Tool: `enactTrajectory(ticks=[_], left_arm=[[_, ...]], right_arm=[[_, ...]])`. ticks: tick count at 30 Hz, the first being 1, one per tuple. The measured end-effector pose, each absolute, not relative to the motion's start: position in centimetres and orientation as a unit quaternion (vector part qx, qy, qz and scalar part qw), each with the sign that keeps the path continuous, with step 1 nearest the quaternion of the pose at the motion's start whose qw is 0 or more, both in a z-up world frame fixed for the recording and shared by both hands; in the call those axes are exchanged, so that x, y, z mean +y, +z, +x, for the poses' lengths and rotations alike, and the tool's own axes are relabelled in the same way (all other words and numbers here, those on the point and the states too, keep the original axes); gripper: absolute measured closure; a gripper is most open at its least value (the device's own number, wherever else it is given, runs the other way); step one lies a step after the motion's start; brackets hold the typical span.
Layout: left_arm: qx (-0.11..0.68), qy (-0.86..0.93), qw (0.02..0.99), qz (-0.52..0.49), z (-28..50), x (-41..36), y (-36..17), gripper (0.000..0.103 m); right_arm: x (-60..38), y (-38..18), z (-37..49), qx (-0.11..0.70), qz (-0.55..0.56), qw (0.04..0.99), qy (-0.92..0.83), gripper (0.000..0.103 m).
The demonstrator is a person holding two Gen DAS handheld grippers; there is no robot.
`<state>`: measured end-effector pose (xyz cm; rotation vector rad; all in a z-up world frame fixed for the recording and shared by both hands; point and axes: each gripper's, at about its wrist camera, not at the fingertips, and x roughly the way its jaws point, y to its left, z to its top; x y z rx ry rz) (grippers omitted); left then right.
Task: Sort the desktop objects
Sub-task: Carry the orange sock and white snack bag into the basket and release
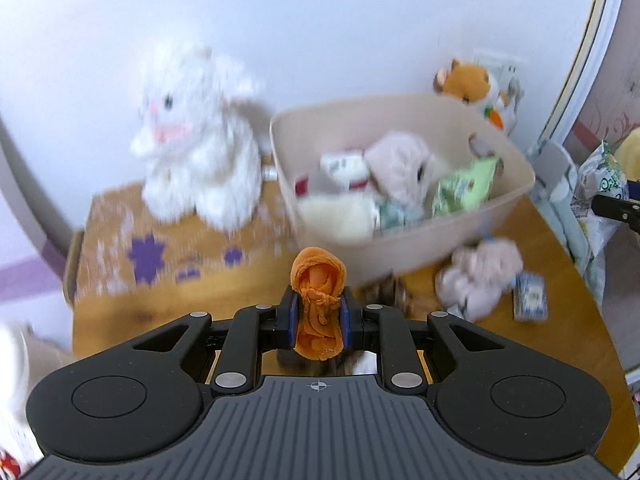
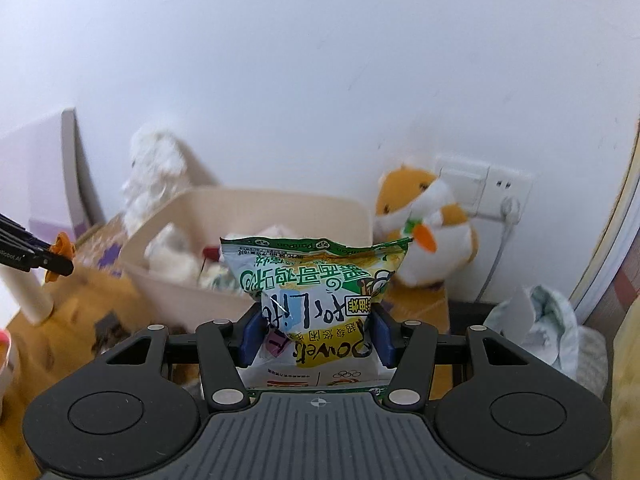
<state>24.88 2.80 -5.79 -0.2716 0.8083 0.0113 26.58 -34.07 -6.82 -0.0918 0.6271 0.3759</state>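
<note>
My left gripper (image 1: 319,312) is shut on a small orange cloth piece (image 1: 319,280), held above the yellow table. A dark furry thing hangs below it, mostly hidden. My right gripper (image 2: 316,330) is shut on a green and white snack bag (image 2: 316,280), lifted in front of the beige bin (image 2: 168,276). The beige bin (image 1: 400,244) holds a pale plush toy (image 1: 404,164), green packets and small boxes. In the right wrist view the left gripper's fingertips (image 2: 56,260) show at the left edge with the orange cloth (image 2: 62,246) in them.
A white plush cat (image 1: 196,140) sits left of the bin on a patterned mat (image 1: 160,248). An orange hamster plush (image 2: 424,232) stands by the wall socket (image 2: 484,188). A pale plush (image 1: 476,276) and a small blue box (image 1: 530,296) lie in front of the bin.
</note>
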Motion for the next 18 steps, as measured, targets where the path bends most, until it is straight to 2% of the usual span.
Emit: enactTrajectory(ticks=[7, 18], left_arm=[[0.357, 0.01, 0.927, -0.112, 28.1, 3.0, -2.7, 0.083], [0.354, 0.004, 0.93, -0.1, 33.4, 0.6, -1.8, 0.083]], right_arm=[[-34.0, -5.1, 29.3, 0.283, -0.046, 0.943, 0.169, 0.051], [-31.5, -4.2, 33.6, 0.274, -0.023, 0.949, 0.156, 0.051]])
